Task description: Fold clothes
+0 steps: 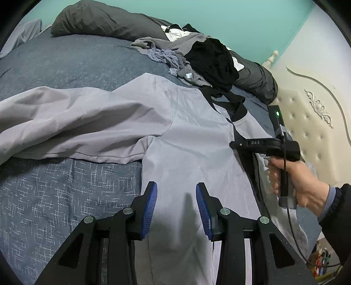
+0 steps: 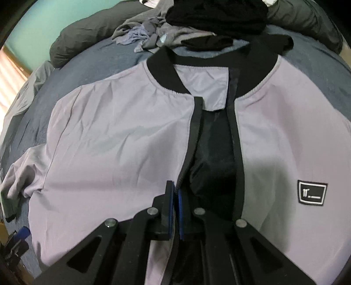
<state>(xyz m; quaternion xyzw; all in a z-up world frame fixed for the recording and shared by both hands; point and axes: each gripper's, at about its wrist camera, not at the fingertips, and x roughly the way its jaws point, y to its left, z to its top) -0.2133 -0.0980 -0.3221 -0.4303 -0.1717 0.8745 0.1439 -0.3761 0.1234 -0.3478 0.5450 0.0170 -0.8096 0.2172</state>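
A light grey jacket (image 1: 186, 142) with a black collar and black zip edges lies front-up and unzipped on the bed, its left sleeve (image 1: 76, 122) spread sideways. My left gripper (image 1: 176, 194) hovers open over the jacket's side panel, with nothing between its blue pads. My right gripper (image 2: 176, 193) is shut, its pads pinching the black zip edge (image 2: 186, 153) of the jacket's (image 2: 120, 142) left front panel. In the left wrist view a hand (image 1: 302, 184) holds that right gripper (image 1: 233, 144) with its tip on the jacket's opening.
A heap of grey, blue and black clothes (image 1: 197, 54) lies beyond the collar, also in the right wrist view (image 2: 197, 19). Dark rolled bedding (image 1: 98, 22) runs along the far side. The blue bedspread (image 1: 65, 193) surrounds the jacket. A cream padded headboard (image 1: 307, 131) stands at the right.
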